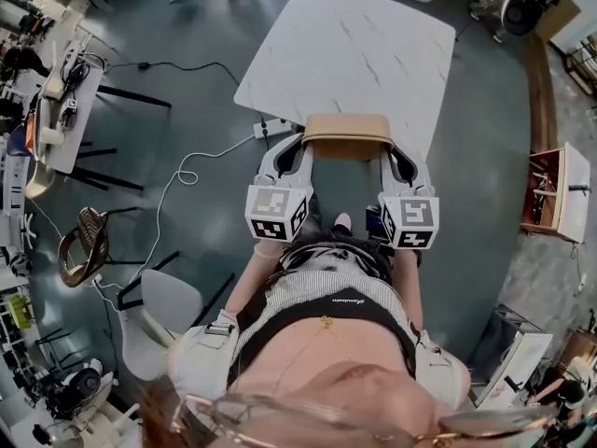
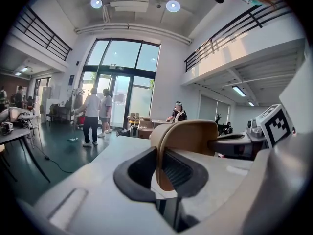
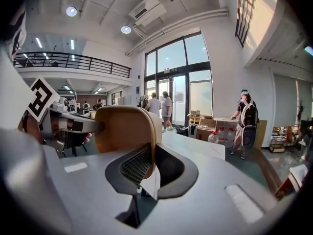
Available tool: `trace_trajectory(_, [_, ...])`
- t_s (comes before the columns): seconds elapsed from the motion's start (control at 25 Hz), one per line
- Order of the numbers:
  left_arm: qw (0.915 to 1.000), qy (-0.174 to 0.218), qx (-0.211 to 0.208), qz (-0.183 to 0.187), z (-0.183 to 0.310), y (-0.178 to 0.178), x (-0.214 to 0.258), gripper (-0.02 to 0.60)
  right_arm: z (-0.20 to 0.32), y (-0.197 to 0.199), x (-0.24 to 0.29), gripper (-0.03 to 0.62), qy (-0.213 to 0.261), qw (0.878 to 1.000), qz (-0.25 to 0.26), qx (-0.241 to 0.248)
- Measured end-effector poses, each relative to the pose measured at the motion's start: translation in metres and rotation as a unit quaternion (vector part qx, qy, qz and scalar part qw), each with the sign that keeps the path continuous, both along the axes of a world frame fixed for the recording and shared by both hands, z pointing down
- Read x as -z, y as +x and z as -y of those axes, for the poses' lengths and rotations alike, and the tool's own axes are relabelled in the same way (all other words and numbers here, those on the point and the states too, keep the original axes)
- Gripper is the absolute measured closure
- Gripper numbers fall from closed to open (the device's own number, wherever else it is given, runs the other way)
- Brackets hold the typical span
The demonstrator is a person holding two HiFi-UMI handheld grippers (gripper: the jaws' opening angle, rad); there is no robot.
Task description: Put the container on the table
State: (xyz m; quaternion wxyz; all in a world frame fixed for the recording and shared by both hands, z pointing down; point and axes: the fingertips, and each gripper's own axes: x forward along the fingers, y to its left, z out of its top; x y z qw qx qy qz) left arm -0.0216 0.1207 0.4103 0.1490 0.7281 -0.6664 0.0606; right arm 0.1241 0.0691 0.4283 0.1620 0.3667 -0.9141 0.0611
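At centre frame, the tan rounded plastic container point(image 1: 347, 129) overlaps the white marble surface's point(image 1: 373, 54) near edge; whether it touches is unclear. The fingers of the left gripper point(image 1: 300, 149) and right gripper point(image 1: 394, 153) clamp its end walls. Bare marble stretches above it.

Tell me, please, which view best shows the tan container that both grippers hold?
The head view shows the tan rectangular container whole from above, left gripper and right gripper clamping opposite ends at the edge of the white marble table. Each gripper view shows only one end between its jaws.
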Motion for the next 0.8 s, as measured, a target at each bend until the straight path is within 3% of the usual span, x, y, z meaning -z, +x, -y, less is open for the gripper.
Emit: trace_trajectory(0.8, [0.9953,0.001,-0.097,-0.002,0.106,-0.106,-0.003,0.548,0.075,-0.099,-0.001,0.534,0.008,0.996,-0.018,-0.081])
